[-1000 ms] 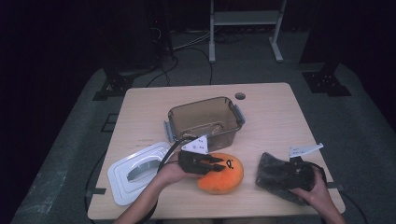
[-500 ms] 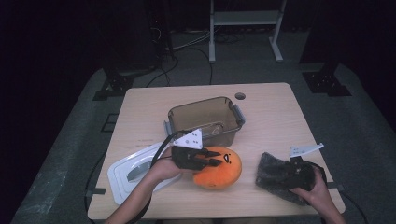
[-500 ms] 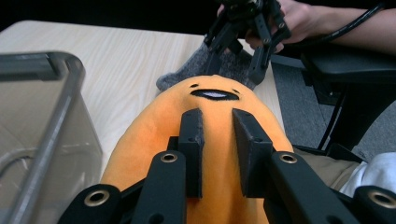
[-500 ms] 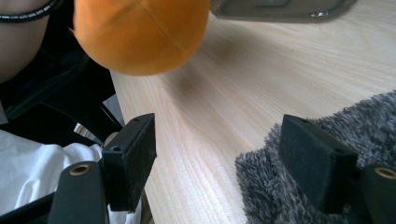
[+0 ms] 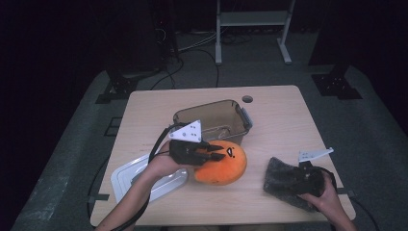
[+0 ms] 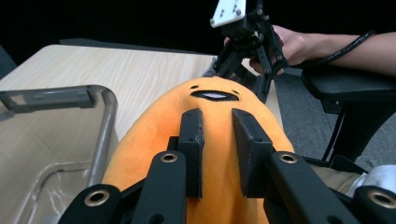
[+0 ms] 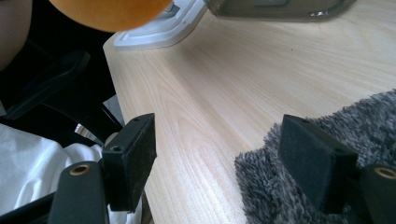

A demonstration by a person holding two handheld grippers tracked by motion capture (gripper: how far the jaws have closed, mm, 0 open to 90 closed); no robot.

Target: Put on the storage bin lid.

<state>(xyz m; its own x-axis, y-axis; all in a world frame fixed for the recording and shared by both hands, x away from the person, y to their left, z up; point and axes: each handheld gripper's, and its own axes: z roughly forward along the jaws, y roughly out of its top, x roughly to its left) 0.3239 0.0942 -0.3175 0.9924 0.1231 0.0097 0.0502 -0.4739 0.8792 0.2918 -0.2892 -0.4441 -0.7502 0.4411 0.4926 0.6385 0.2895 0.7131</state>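
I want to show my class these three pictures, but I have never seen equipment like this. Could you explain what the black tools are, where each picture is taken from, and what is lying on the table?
A person at a pale wooden table holds black hand-held tongs in each hand. One picture looks down from above; the other two come from small cameras riding on each pair of tongs.

The left tongs pinch a round orange plush toy with a stitched face. The right tongs stand open at a grey fluffy cloth.

A clear plastic tub and its white-rimmed lid also lie on the table.
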